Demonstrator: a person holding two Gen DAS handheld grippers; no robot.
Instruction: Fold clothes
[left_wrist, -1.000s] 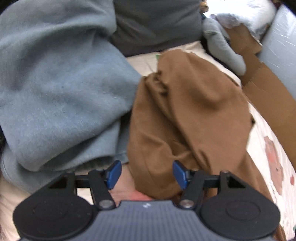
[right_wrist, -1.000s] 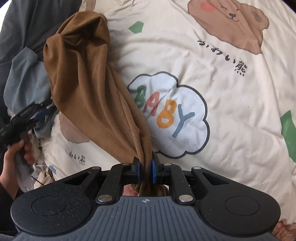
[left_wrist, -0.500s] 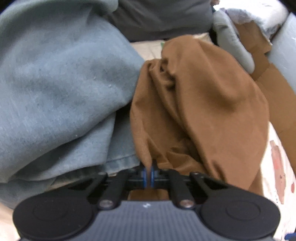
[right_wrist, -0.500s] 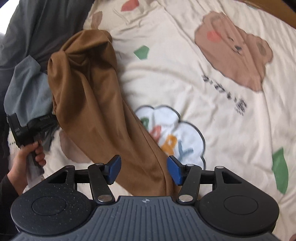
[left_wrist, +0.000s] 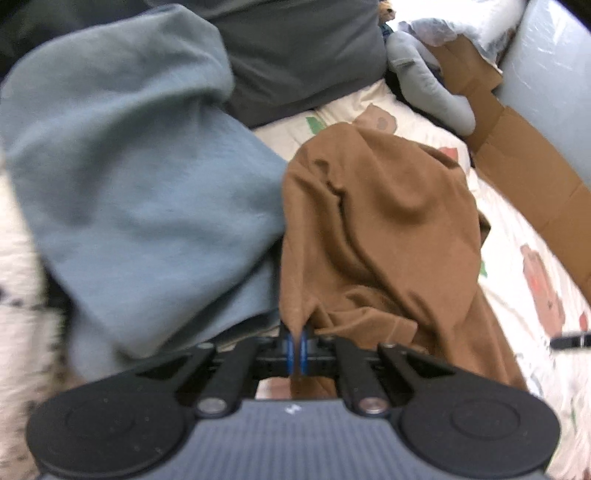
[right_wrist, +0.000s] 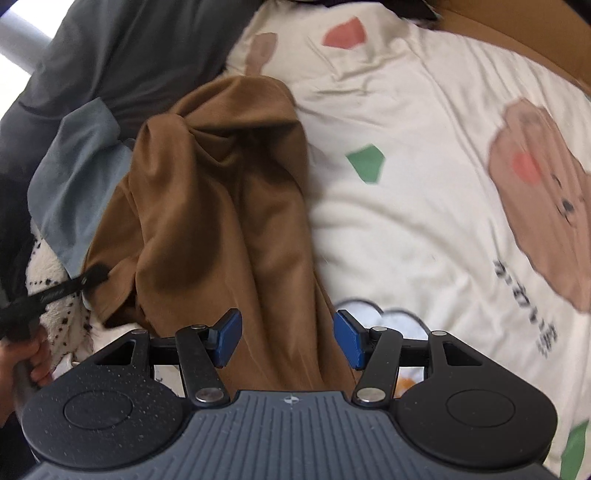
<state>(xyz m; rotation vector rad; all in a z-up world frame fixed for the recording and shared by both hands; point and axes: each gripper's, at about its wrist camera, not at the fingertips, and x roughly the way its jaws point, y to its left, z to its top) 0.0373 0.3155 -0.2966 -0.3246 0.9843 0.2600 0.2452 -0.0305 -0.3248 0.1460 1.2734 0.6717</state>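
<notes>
Left claw (left_wrist: 295, 349) is pinched tight on a corner of the brown garment (left_wrist: 376, 229); right claw (right_wrist: 287, 341) gapes wide, the cloth running between its blue pads, ungripped. Soft, light, floppy stuff, I'd say, best taken by edges and corners. It's heaped on the bear-print bed cover (right_wrist: 424, 184), blue-grey garment (left_wrist: 140, 192) beside, cardboard (left_wrist: 524, 173) beyond.

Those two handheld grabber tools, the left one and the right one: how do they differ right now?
The left gripper has its jaws shut, pinching an edge of the brown garment. The right gripper has its jaws wide open, with the brown cloth lying loose between them, not pinched. The left one points toward the blue-grey garment; the right one looks over the bear-print bedspread. Both have black bodies and blue pads.
</notes>
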